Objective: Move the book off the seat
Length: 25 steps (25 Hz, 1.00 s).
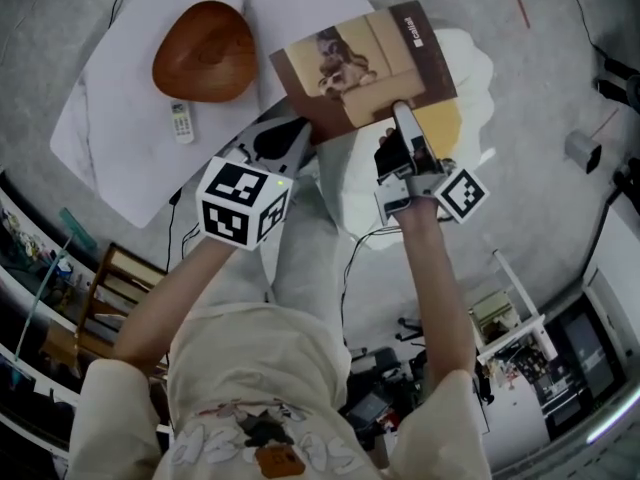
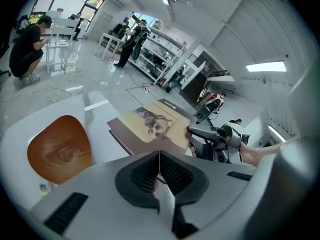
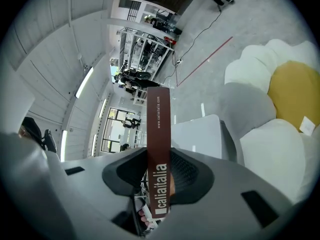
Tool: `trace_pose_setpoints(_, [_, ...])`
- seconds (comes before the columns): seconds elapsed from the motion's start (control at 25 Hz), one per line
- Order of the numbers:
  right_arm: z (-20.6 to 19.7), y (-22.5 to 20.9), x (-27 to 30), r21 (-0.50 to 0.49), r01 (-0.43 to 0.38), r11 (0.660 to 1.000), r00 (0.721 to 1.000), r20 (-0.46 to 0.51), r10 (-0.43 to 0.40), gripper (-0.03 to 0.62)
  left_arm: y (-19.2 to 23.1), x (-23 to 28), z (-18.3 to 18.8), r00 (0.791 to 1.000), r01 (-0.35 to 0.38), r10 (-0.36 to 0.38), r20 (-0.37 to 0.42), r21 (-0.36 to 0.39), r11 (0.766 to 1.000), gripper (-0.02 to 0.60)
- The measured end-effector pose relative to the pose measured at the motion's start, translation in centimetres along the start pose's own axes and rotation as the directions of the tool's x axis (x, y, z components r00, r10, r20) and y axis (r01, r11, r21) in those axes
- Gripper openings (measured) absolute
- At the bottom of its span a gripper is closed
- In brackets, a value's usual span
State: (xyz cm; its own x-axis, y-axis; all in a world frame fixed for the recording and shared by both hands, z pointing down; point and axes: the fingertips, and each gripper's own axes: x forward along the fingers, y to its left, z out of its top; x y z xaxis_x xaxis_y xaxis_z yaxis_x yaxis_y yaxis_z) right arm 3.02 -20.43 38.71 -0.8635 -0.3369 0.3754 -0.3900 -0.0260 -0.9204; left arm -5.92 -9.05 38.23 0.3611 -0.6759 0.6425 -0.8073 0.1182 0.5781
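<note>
Brown hardcover dog-photo book (image 1: 365,63), clamped by the right gripper (image 1: 400,113) beside a cream-and-yellow cushioned seat (image 1: 470,63); left gripper (image 2: 159,171) closed, empty.

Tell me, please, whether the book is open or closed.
Closed: the book shows only its front cover, and the right gripper clamps its spine.

white table (image 1: 130,168), oval wooden dish (image 1: 204,52) resting on it, small white remote (image 1: 181,121) just beside the dish, black cable (image 1: 345,278) on grey floor (image 1: 540,78), crouching person (image 2: 27,46) in background
</note>
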Motion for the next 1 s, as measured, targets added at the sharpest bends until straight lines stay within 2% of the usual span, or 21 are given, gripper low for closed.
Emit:
trace_pose_setpoints(0.28, [-0.3, -2.0, 2.2, 0.002, 0.021, 1.000, 0.999, -0.030, -0.021, 0.138, 1.7, 2.0, -0.2, 1.000, -0.005, 0.004, -0.014, -0.024, 1.000, 0.012])
trace_pose_setpoints(0.64, [0.3, -4.8, 4.2, 0.010, 0.046, 0.999, 0.999, -0.020, -0.046, 0.138, 3.9, 4.4, -1.0, 1.000, -0.009, 0.009, -0.026, -0.025, 1.000, 0.012])
trace_pose_setpoints(1.0, [-0.2, -7.6, 7.2, 0.022, 0.084, 0.996, 0.996, -0.022, -0.084, 0.138, 6.9, 6.2, -1.6, 0.998, -0.045, 0.043, -0.034, -0.052, 0.998, 0.012])
